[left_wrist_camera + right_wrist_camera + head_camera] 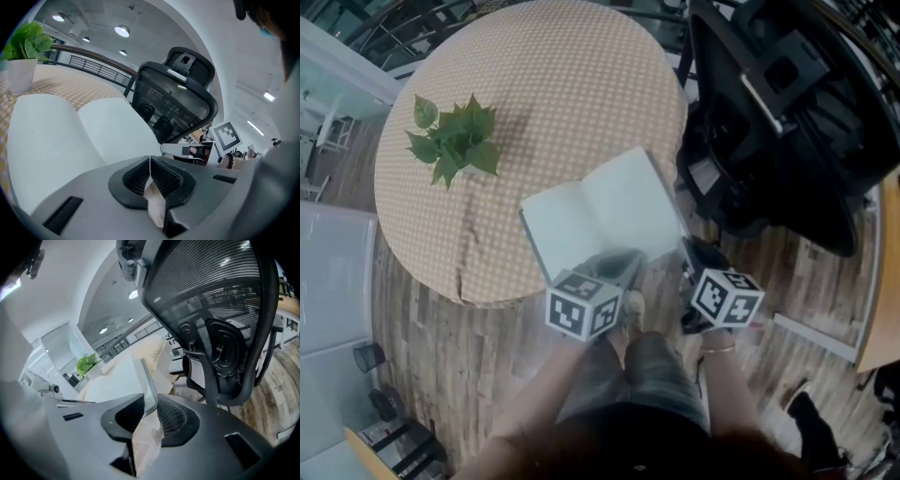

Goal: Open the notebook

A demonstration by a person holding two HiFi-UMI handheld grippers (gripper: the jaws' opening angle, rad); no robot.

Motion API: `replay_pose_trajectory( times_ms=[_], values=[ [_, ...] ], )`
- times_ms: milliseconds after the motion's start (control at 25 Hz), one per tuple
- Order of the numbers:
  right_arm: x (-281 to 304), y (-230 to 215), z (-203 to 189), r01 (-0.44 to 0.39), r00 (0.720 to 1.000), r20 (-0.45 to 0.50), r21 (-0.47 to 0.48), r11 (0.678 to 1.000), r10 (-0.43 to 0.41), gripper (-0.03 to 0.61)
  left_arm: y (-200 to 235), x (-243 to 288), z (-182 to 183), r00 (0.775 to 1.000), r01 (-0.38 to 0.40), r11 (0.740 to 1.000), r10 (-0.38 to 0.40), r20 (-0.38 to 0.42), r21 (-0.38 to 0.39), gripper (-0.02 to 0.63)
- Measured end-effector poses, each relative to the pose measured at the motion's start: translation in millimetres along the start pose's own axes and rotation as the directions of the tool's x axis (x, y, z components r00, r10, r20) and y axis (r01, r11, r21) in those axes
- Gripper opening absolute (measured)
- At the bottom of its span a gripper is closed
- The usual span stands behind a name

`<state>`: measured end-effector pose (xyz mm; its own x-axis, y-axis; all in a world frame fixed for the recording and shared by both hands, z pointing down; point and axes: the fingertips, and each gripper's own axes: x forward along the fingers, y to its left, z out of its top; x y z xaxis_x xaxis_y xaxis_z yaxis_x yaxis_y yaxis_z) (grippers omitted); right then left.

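The notebook (600,211) lies open on the round table (534,75), showing two blank white pages (56,136). My left gripper (619,267) rests at the notebook's near edge. Its jaws (149,161) are shut tip to tip, with only a thin pale line between the pads; I cannot tell whether that line is a page. My right gripper (694,253) is at the notebook's near right corner. Its jaws (150,404) stand open, and the thin edge of the right cover (147,385) rises between them without being pinched.
A potted green plant (455,141) stands on the table's left side. A black mesh office chair (778,122) sits close on the right, just behind the right gripper (220,324). Wooden floor and the person's legs are below the table's near edge.
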<state>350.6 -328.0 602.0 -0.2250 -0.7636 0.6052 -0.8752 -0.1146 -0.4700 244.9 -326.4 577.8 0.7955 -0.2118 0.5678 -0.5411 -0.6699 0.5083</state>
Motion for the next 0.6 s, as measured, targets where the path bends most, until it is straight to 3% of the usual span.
replay_pose_trajectory(
  times_ms=[600],
  values=[
    [-18,15,19,0.024,0.998,0.065,-0.057,0.998,-0.020,0.110,-8,-15,4,1.000,0.013,1.000,-0.014,0.023,0.021,0.015]
  ],
)
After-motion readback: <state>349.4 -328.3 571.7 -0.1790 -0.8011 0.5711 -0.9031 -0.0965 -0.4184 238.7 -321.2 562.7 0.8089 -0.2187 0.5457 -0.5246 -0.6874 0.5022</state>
